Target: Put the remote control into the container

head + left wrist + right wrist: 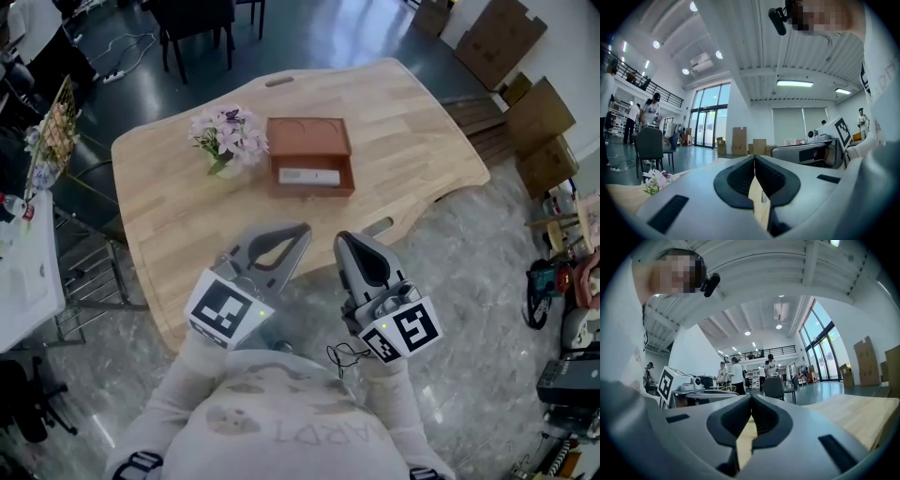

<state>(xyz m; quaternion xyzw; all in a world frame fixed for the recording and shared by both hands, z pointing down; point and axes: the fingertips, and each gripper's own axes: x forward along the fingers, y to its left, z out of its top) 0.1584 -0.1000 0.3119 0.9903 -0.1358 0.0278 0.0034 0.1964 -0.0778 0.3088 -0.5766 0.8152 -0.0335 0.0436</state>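
A white remote control (309, 176) lies inside the brown rectangular container (310, 138) on the wooden table (412, 122), in its front part. Both grippers are held close to the person's chest, well short of the container. My left gripper (302, 231) has its jaws shut with nothing between them, and its tip hangs over the table's near edge. My right gripper (346, 243), shut and empty too, is just off that edge above the floor. In the left gripper view the jaws (754, 159) meet, tilted up toward the ceiling. The right gripper view shows its jaws (751, 399) meeting the same way.
A small bunch of pink flowers (228, 134) stands left of the container. Cardboard boxes (534, 122) are stacked at the far right, tools lie on the floor at right (553, 281), and a metal rack (56, 141) stands left of the table.
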